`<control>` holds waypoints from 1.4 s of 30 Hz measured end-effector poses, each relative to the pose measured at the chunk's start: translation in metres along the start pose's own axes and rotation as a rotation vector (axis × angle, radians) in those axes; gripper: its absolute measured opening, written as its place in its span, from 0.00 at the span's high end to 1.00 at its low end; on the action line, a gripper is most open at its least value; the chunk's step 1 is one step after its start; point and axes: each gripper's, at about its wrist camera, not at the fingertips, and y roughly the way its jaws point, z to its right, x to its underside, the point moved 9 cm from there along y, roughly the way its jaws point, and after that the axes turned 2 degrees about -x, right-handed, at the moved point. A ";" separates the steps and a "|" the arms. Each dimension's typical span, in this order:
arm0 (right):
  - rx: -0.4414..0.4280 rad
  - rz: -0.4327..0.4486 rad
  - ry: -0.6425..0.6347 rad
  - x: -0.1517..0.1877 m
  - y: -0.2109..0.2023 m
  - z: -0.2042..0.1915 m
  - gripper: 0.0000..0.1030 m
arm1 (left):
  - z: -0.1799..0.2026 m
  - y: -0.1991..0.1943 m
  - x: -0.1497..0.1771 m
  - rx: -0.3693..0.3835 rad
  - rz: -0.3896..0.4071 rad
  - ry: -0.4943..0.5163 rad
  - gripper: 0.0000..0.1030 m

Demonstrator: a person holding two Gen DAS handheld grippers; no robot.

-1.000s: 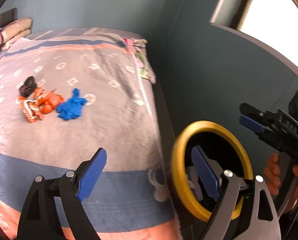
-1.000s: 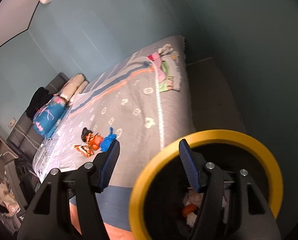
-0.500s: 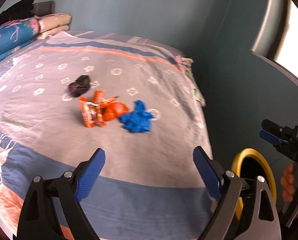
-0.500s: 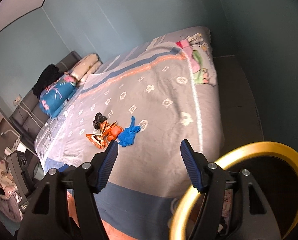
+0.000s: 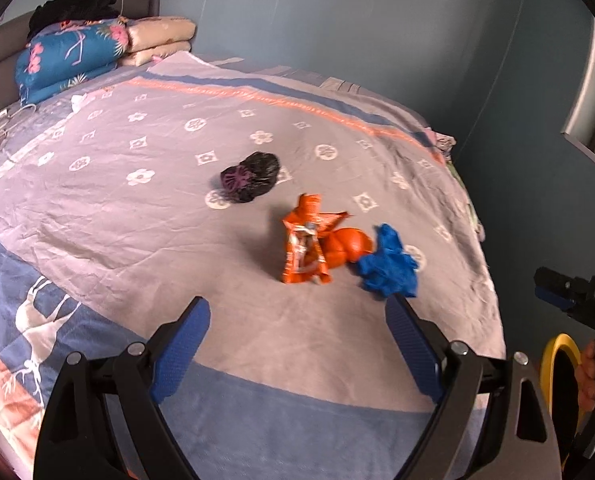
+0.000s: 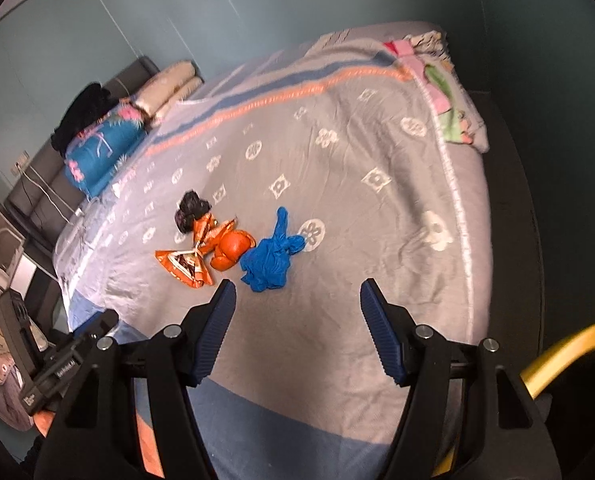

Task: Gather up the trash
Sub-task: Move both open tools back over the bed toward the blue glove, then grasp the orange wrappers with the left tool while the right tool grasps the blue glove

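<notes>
Trash lies in a small cluster on the grey patterned bedspread: a crumpled blue glove, an orange wrapper, an orange ball-like lump and a black crumpled bag. My left gripper is open and empty, hovering short of the cluster. My right gripper is also open and empty, just short of the blue glove. The yellow-rimmed bin stands beside the bed at the lower right.
Folded blankets and pillows are stacked at the head of the bed, with a dark garment on top. Coloured cloth hangs at the bed's far corner. A teal wall runs along the right side. The right gripper's body and a hand show by the bin.
Both grippers have swung away from the yellow-rimmed bin toward the bed. The trash cluster now sits closer and more central in both views, and the bin has slid to the frame edge.
</notes>
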 end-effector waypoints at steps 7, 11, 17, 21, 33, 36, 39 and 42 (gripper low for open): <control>0.019 -0.091 -0.028 -0.003 0.061 -0.019 0.40 | -0.015 0.033 -0.009 -0.006 -0.029 0.010 0.17; 0.005 -0.131 -0.035 -0.006 0.092 -0.029 0.40 | -0.018 0.051 -0.015 -0.004 -0.042 0.020 0.17; -0.017 -0.182 -0.001 -0.011 0.134 -0.034 0.40 | -0.020 0.081 -0.029 0.012 -0.062 0.020 0.17; -0.015 -0.215 0.031 -0.014 0.157 -0.031 0.40 | -0.019 0.104 -0.033 0.011 -0.088 0.025 0.17; 0.077 -0.261 -0.004 -0.013 0.204 -0.023 0.41 | -0.008 0.154 -0.033 0.071 -0.134 0.043 0.22; 0.090 -0.272 -0.033 -0.010 0.214 -0.025 0.42 | -0.005 0.157 -0.035 0.103 -0.130 0.032 0.33; 0.103 -0.267 -0.074 -0.010 0.219 -0.028 0.54 | 0.000 0.157 -0.035 0.136 -0.124 0.029 0.54; 0.111 -0.262 -0.110 -0.010 0.223 -0.033 0.67 | 0.007 0.153 -0.033 0.161 -0.116 0.052 0.75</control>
